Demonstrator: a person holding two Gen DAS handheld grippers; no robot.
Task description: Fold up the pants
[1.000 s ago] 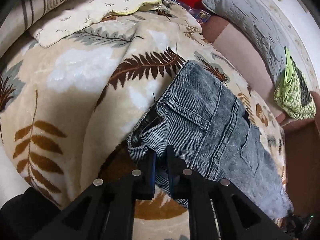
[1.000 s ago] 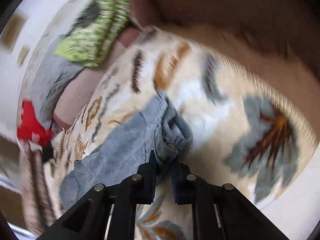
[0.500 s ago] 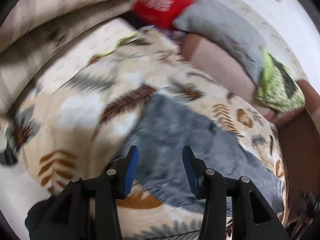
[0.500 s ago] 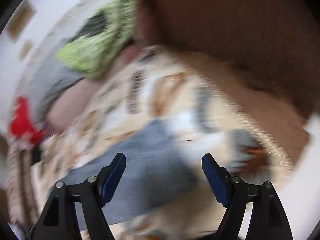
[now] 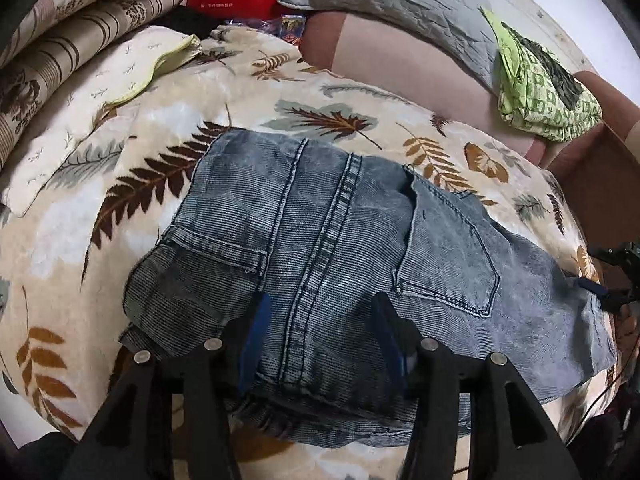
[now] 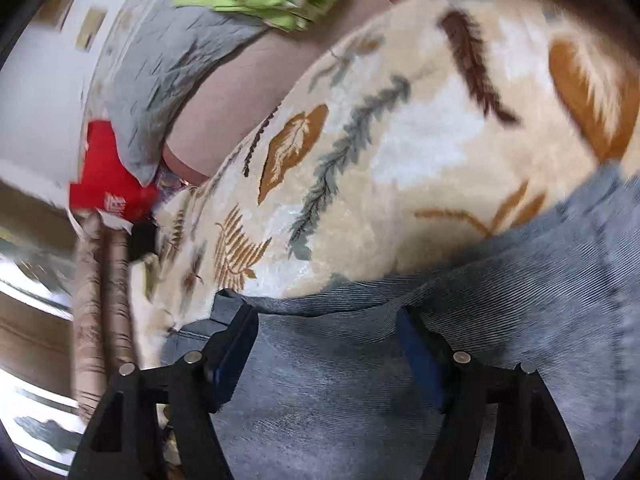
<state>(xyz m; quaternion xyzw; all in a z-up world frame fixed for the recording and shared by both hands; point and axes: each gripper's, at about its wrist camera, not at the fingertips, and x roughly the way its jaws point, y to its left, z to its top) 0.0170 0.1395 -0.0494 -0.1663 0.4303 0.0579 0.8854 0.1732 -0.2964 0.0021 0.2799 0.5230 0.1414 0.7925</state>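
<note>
Pants (image 5: 332,248): we see them spread flat, back pockets up, on the leaf-print blanket (image 5: 120,208).
Left gripper (image 5: 320,336): wide apart above the waistband, holding nothing.
Right gripper (image 6: 326,354): spread wide over the denim, empty.

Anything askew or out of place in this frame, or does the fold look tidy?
Mostly tidy. The jeans lie folded on the leaf blanket, but the lower layer's edge sticks out unevenly under the near edge. Both claws, left and right, are open.
</note>
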